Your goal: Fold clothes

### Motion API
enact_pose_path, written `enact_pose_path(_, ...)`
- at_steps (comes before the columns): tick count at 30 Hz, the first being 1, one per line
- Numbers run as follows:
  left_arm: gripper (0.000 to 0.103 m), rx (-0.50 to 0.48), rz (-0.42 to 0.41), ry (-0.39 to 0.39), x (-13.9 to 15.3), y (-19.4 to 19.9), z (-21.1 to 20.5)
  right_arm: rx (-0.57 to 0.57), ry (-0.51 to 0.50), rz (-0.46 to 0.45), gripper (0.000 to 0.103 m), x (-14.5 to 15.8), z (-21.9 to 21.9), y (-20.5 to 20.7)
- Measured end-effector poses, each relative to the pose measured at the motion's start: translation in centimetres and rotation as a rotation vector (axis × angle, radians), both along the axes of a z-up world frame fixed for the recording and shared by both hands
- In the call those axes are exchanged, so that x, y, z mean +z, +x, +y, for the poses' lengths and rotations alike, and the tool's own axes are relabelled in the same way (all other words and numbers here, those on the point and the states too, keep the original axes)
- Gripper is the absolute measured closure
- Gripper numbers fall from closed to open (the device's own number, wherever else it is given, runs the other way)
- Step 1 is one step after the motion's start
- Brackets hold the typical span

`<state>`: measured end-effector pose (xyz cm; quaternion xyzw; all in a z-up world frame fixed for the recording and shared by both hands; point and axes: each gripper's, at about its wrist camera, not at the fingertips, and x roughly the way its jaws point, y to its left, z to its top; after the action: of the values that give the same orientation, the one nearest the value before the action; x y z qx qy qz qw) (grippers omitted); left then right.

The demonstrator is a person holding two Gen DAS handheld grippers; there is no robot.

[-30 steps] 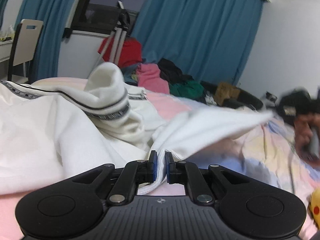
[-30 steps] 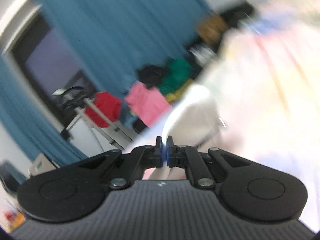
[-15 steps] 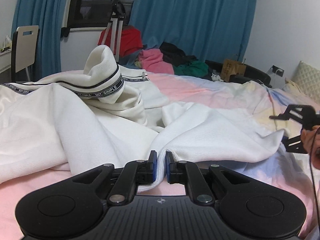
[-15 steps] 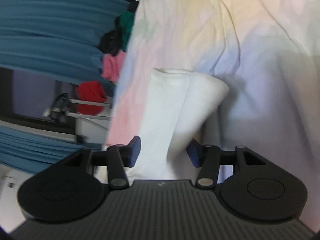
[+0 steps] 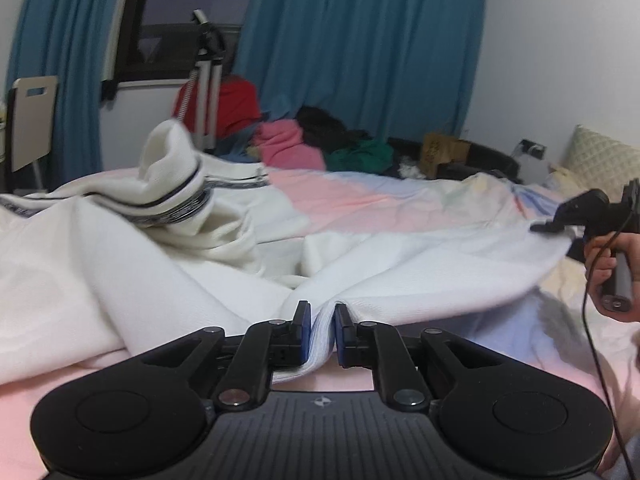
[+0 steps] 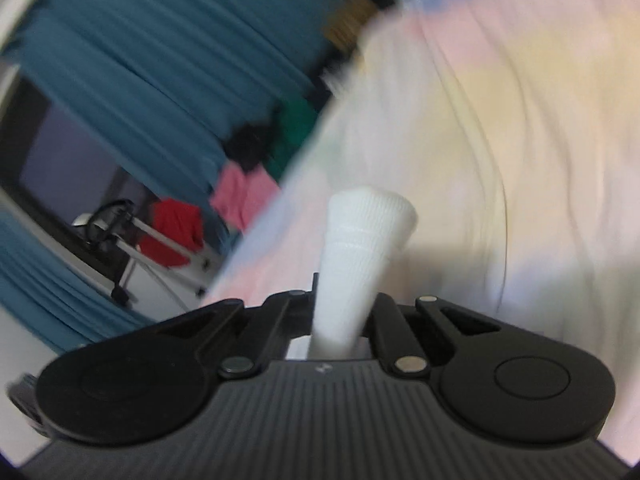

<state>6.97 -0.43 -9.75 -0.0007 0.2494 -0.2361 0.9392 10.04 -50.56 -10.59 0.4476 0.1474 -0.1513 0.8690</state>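
While the left tool pinches the white garment's ribbed hem low over the bed, the right tool grips another ribbed end, stretching the cloth between them

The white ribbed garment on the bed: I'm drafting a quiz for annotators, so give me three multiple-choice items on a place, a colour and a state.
1. Where does the white ribbed garment lie?
A. pastel bedsheet
B. chair
C. floor
2. What colour are the curtains?
A. red
B. blue
C. grey
3. What is the left tool doing?
A. open, empty
B. shut on the garment's hem
C. out of view

Key: 1 A, it spreads over the pastel bedsheet. 2 B, blue folds flank the window. 3 B, white cloth is pinched between its blue pads.
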Motion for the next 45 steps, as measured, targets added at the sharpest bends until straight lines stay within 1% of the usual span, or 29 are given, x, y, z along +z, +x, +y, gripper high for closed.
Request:
enact_pose_path(1,0.086,-0.01,-0.005,0.0,0.0,0.0,-0.2,-0.017,-0.014,0.001,0.098,-0.1,-0.6,-0.2)
enact_pose_path(2,0.085,-0.021,-0.008,0.002,-0.1,-0.1,-0.4,-0.033,0.007,0.024,0.098,-0.9,-1.5,-0.2)
enact_pose_path(4,0.073,-0.049,0.006,0.013,-0.2,-0.2,-0.7,-0.064,0.05,0.092,0.097,-3.1,-3.3,-0.4)
enact_pose_path(5,0.072,-0.061,0.017,0.021,-0.3,-0.3,-0.9,-0.07,0.069,0.127,0.097,-4.2,-4.0,-0.4)
enact_pose_path(6,0.068,-0.071,0.029,0.03,-0.3,-0.4,-1.0,-0.074,0.088,0.157,0.097,-5.3,-4.6,-0.3)
enact_pose_path(8,0.055,-0.074,0.075,0.03,-0.3,-0.6,-0.7,-0.072,0.116,0.193,0.097,-6.7,-5.3,-0.2)
enact_pose_path(9,0.039,-0.067,0.108,0.013,-0.3,-0.7,-0.2,-0.076,0.113,0.193,0.097,-6.9,-5.4,-0.3)
enact_pose_path(10,0.031,-0.045,0.142,-0.014,-0.1,-0.6,0.5,-0.08,0.103,0.19,0.097,-6.8,-5.4,-0.4)
enact_pose_path(11,0.029,-0.01,0.174,-0.043,0.0,-0.6,1.4,-0.083,0.089,0.19,0.097,-6.6,-5.2,-0.3)
enact_pose_path(12,0.025,0.026,0.211,-0.075,0.2,-0.4,2.4,-0.086,0.075,0.19,0.097,-6.4,-5.0,-0.2)
enact_pose_path(13,0.022,0.079,0.257,-0.127,0.0,0.0,3.9,-0.089,0.056,0.19,0.097,-6.1,-4.7,0.0)
enact_pose_path(16,0.021,0.29,0.409,-0.334,-1.6,1.3,9.1,-0.091,0.017,0.191,0.097,-5.8,-4.3,0.0)
enact_pose_path(18,0.022,0.431,0.508,-0.472,-2.6,2.2,12.6,-0.098,0.014,0.19,0.097,-5.8,-4.2,0.0)
enact_pose_path(19,0.022,0.503,0.542,-0.539,-3.2,2.4,14.2,-0.103,0.017,0.188,0.097,-5.8,-4.2,0.0)
enact_pose_path(21,0.022,0.651,0.569,-0.669,-4.7,2.4,17.2,-0.113,0.025,0.185,0.097,-5.8,-4.2,0.0)
enact_pose_path(23,0.023,0.761,0.573,-0.794,-6.1,2.3,19.5,-0.122,0.03,0.183,0.097,-5.8,-4.1,-0.1)
enact_pose_path(25,0.031,0.852,0.565,-0.911,-7.3,2.2,21.5,-0.128,0.017,0.181,0.097,-5.7,-3.8,-0.4)
enact_pose_path(26,0.032,0.885,0.554,-0.953,-7.7,2.3,22.2,-0.131,0.009,0.18,0.097,-5.6,-3.8,-0.3)
enact_pose_path(27,0.038,0.917,0.541,-0.986,-7.9,2.4,23.0,-0.133,0.001,0.179,0.097,-5.5,-3.7,-0.3)
enact_pose_path(28,0.044,0.946,0.521,-1.003,-7.9,2.5,23.6,-0.136,-0.006,0.175,0.097,-5.4,-3.7,-0.4)
enact_pose_path(29,0.047,0.973,0.494,-1.008,-7.8,2.6,24.3,-0.138,-0.013,0.173,0.097,-5.4,-3.7,-0.4)
enact_pose_path(30,0.055,0.999,0.471,-1.0,-7.6,2.9,25.0,-0.141,-0.018,0.174,0.097,-5.3,-3.7,-0.4)
enact_pose_path(31,0.069,1.018,0.468,-0.98,-7.4,3.2,25.7,-0.142,-0.026,0.179,0.097,-5.4,-3.6,-0.5)
enact_pose_path(33,0.085,1.036,0.487,-0.952,-7.2,3.7,26.7,-0.142,-0.044,0.196,0.097,-5.4,-3.5,-0.3)
enact_pose_path(34,0.091,1.04,0.487,-0.945,-6.9,3.6,27.0,-0.142,-0.05,0.205,0.097,-5.4,-3.6,-0.3)
enact_pose_path(36,0.095,1.049,0.479,-0.919,-6.1,3.2,27.6,-0.156,-0.046,0.205,0.097,-5.5,-3.7,-0.4)
enact_pose_path(38,0.096,1.047,0.439,-0.857,-3.9,2.3,28.2,-0.176,-0.035,0.198,0.097,-5.5,-3.9,-0.6)
enact_pose_path(43,0.097,1.003,0.393,-0.765,2.0,0.2,30.8,-0.252,-0.05,0.188,0.098,-5.4,-4.5,-1.8)
enact_pose_path(45,0.097,0.993,0.424,-0.751,3.5,-1.4,32.2,-0.283,-0.045,0.19,0.098,-5.4,-4.8,-2.3)
